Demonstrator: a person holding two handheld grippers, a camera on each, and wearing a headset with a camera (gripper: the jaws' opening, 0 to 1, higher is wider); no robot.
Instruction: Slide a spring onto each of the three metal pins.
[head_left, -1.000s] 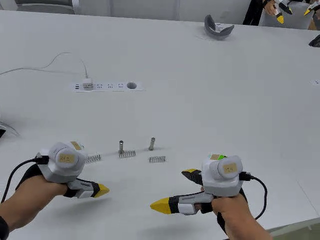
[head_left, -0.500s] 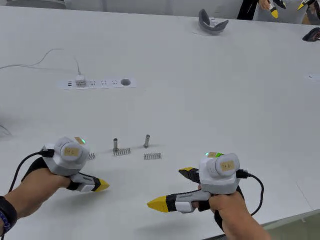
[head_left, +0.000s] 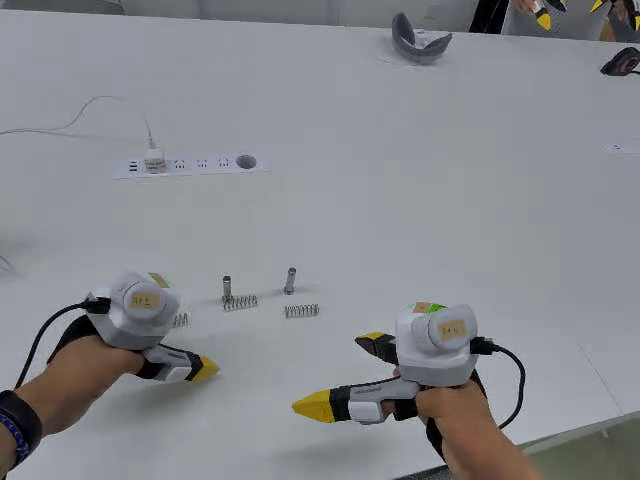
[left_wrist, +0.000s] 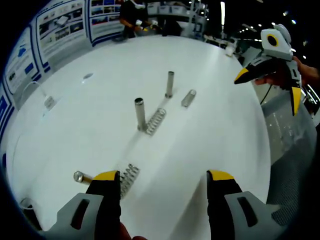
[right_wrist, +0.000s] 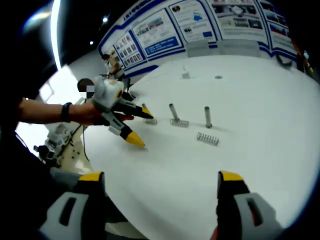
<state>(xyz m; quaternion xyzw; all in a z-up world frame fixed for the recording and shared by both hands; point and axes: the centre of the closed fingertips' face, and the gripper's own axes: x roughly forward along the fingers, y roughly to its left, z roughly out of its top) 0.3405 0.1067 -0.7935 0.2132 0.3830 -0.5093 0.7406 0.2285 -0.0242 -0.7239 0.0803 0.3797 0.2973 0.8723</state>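
Head view: the first pin (head_left: 227, 287) and second pin (head_left: 290, 279) stand upright on the table (head_left: 420, 200). The first spring (head_left: 240, 302) lies at the foot of the first pin, and the second spring (head_left: 302, 311) lies just beside the second pin. In the left gripper view the third pin (left_wrist: 80, 176) and third spring (left_wrist: 127, 177) sit close to that gripper's left jaw. I can't tell whether that pin is upright or lying down.

No spring is on a pin yet, so I'd say the job is at its start, with the first pick-up not yet made. The left gripper (left_wrist: 162, 176) has its jaws spread wide and empty, low over the table near the third spring. The right gripper (right_wrist: 157, 176) is also spread and empty, and sits well back from the pins.

The third spring looks like the easiest first target for the left gripper. The next move would be to come down over a spring and pinch it lightly across the coils so it neither rolls away nor gets crushed. It then has to be lifted, turned on end and lined up with a pin's top before it is let down.
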